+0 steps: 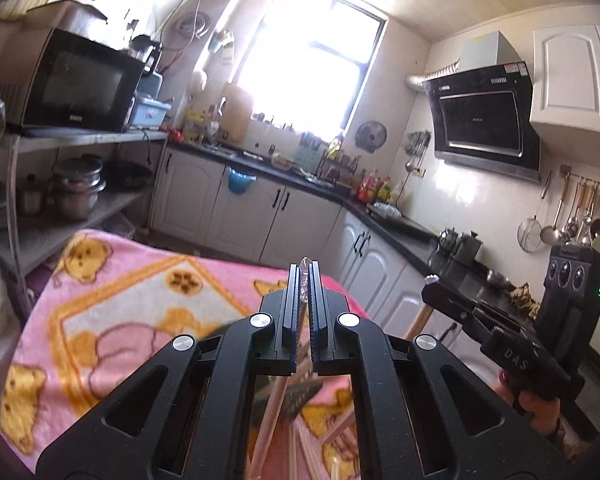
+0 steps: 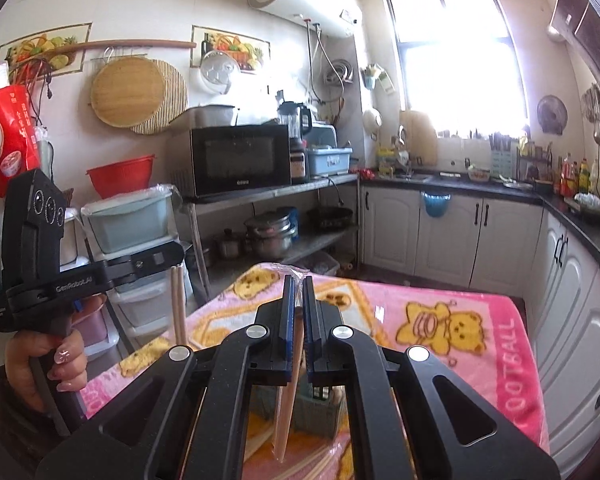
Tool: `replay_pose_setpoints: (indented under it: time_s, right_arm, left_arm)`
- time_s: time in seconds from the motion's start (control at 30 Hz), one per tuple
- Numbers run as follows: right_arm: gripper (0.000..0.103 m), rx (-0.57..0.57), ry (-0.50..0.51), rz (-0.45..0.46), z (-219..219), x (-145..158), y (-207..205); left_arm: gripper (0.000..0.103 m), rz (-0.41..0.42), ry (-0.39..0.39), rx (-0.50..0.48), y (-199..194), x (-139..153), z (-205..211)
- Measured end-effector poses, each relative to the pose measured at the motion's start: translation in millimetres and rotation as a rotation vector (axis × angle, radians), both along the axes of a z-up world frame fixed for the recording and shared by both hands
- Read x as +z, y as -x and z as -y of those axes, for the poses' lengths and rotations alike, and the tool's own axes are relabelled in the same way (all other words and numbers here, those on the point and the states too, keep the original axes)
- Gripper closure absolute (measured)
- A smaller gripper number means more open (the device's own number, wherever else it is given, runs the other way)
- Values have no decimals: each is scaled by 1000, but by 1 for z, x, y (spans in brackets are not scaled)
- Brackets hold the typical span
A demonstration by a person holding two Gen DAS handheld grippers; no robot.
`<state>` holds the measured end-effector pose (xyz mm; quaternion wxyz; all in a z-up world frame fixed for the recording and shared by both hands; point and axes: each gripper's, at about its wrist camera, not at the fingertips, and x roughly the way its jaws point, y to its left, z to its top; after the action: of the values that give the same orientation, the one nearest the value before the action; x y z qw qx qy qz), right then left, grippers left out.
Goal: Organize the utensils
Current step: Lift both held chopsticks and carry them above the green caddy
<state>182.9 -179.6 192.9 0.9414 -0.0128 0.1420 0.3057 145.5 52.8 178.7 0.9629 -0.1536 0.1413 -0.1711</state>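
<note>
My left gripper (image 1: 305,276) is shut on a plastic-wrapped pair of chopsticks (image 1: 271,416). The wrapper's top pokes out above the pads and the sticks hang down below the jaws. My right gripper (image 2: 297,284) is shut on another wrapped pair of chopsticks (image 2: 289,400), hanging the same way. Both are held up above the pink bear blanket (image 2: 480,320). A green slotted basket (image 2: 320,416) sits on the blanket under the right gripper. More loose chopsticks (image 1: 340,428) lie on the blanket. Each view shows the other gripper to the side, the right gripper (image 1: 431,285) and the left gripper (image 2: 177,255), held by a hand.
A metal shelf rack (image 2: 268,192) with a microwave (image 2: 240,158) and pots stands behind the table. White cabinets under a dark counter (image 1: 388,224) run along the far and right walls. Stacked plastic drawers (image 2: 140,304) stand at the left. Ladles hang on the right wall (image 1: 572,216).
</note>
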Motion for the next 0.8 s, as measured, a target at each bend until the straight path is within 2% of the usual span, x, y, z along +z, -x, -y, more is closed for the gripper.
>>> replay_pose_setpoints:
  time_s: [0.27, 0.5, 0.8]
  right_arm:
    - [99, -4, -8, 68, -6, 25, -10]
    - [99, -25, -26, 120, -4, 50, -24]
    - [99, -64, -56, 176, -2, 73, -41]
  left_arm:
    - [101, 45, 37, 24, -23, 24, -3]
    - [101, 80, 38, 47, -41, 42, 2]
    - [101, 87, 27, 75, -70, 45, 11]
